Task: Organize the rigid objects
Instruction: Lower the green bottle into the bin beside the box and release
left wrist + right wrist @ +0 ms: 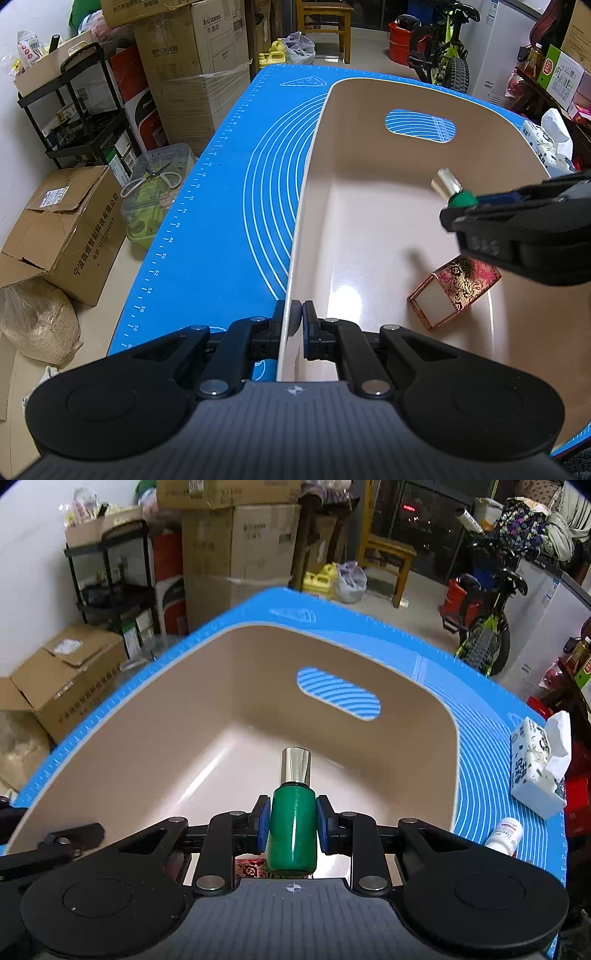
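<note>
The right gripper (291, 825) is clenched on a green bottle (293, 834), its blue pads pressed flat to either side of the body, the silver cap pointing forward and away from the hand; seen from the left wrist, this gripper (452, 206) hangs over the inside of the beige bin (314, 177), near its right wall, with the bottle (460, 197) clear of the floor. The left gripper (298, 317) is closed on the bin's near-left rim, one pad inside the wall and one outside, apparently steadying it on the blue mat (221, 184); a patterned red-and-gold box (454, 291) already lies on the bin floor, below the right gripper.

The step in hand looks like the carry-and-place of the bottle into the bin; it is over the opening but not yet set down. The next move probably calls for lowering it to a bare patch of floor beside the box, not on top of it, then letting the jaws part; being round, the bottle may roll if released on its side. A small white bottle (506, 832) and a tissue pack (535, 768) remain on the mat outside the bin's right wall; the white bottle seems the likely next candidate.
</note>
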